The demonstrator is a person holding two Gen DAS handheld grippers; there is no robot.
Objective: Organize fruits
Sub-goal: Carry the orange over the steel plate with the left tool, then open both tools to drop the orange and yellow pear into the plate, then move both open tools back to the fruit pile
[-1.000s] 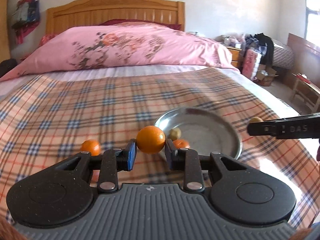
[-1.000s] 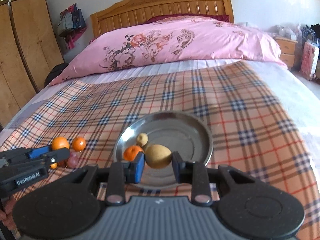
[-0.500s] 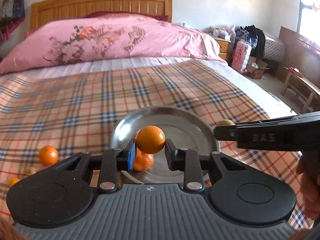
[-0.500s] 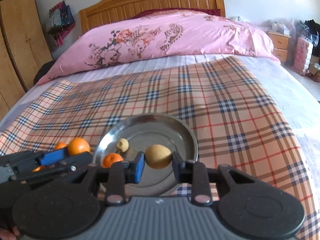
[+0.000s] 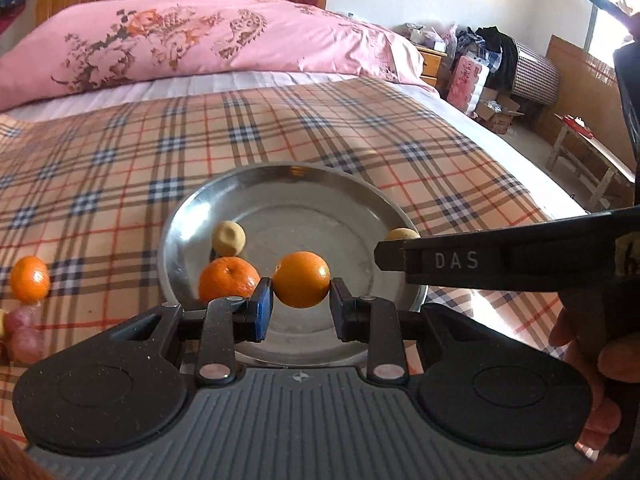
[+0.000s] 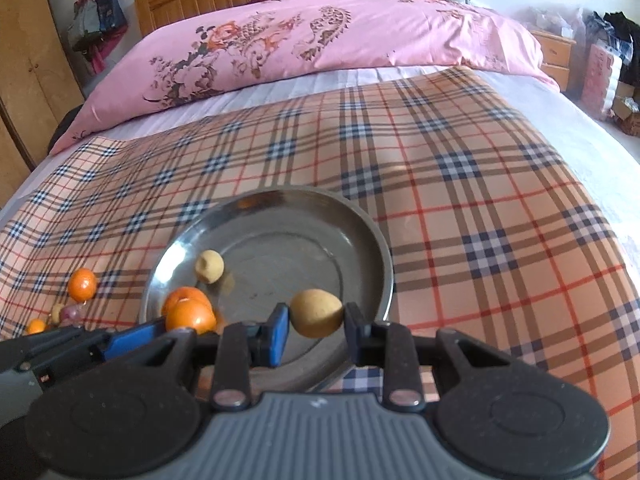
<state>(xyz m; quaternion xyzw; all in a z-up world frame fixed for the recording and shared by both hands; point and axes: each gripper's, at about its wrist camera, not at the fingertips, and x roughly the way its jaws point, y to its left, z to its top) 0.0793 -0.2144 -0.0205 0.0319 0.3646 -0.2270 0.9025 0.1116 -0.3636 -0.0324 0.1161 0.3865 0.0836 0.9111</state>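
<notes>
Tongs (image 5: 301,303) tilted down, orange (image 5: 301,279) over plate (image 5: 352,204)

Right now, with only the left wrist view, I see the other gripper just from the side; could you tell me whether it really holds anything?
Observer: Yes. The right gripper is shut on a yellow-brown fruit, pinched between both pads.
Operator: Thank you. Where does that fruit sit relative to the plate?
Observer: In the right wrist view it shows in front of the near part of the plate, with bare metal behind it. I cannot tell its height.
Operator: Is any loose fruit beyond my left edge?
Observer: Yes, a small orange lies on the blanket, farther left than the larger orange.
</notes>
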